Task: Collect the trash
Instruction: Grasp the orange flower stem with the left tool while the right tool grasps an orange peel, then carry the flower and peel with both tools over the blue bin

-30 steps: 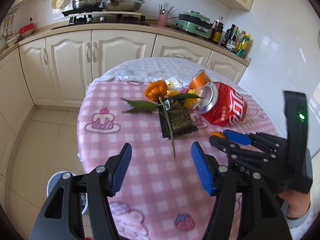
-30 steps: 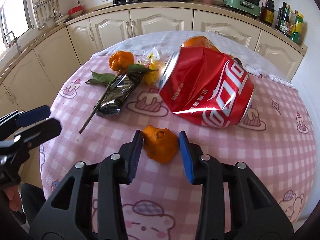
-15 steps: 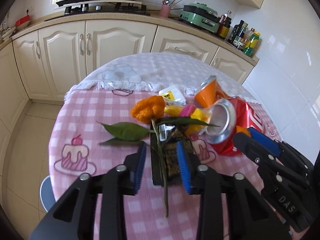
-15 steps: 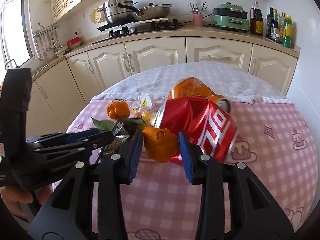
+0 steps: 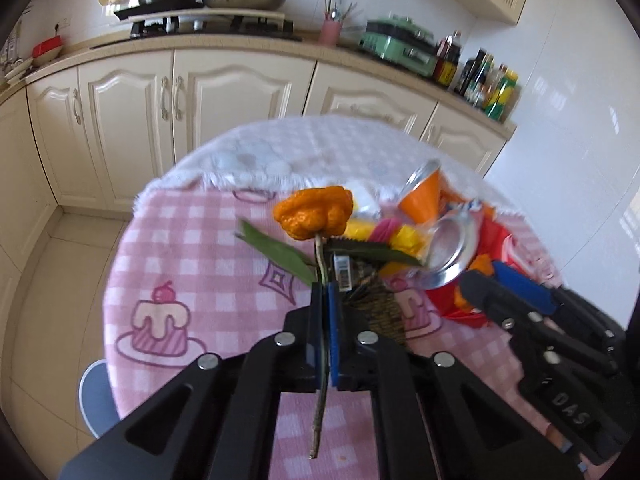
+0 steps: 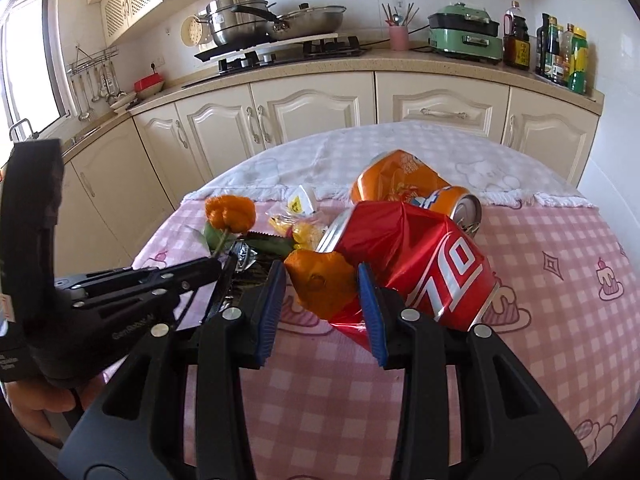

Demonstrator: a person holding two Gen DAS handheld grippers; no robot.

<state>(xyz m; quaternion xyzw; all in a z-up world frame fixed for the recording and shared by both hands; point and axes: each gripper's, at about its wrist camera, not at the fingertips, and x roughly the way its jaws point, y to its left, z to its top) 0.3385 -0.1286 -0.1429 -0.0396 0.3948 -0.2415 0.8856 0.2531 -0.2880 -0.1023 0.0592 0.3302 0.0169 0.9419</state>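
Since a moment ago my left claw (image 5: 325, 300) has pinched the thin green stem (image 5: 320, 396) of the wrinkled orange fruit with leaves (image 5: 314, 212). My right claw (image 6: 322, 284) grips a torn orange peel piece (image 6: 320, 284) before the crushed red soda can (image 6: 436, 272).

Both tools are matte black plastic with angular, strutted frames pierced by triangular cut-outs. The left gripper (image 5: 325, 316), at the centre of its own view, carries blue ribbed pads (image 5: 331, 320) on its fingers and round silver screw heads along the linkage arms. The right gripper (image 6: 322, 300), centre of its own view, has the same blue ribbed pads (image 6: 272, 304) and silver screws. In the lower right of the left view, the right tool's side bears raised letters reading "DAS". At the left edge of the right view, the left tool's body shows faint pale lettering and a tall black block, with bare skin of the person's hand (image 6: 30, 412) below it.
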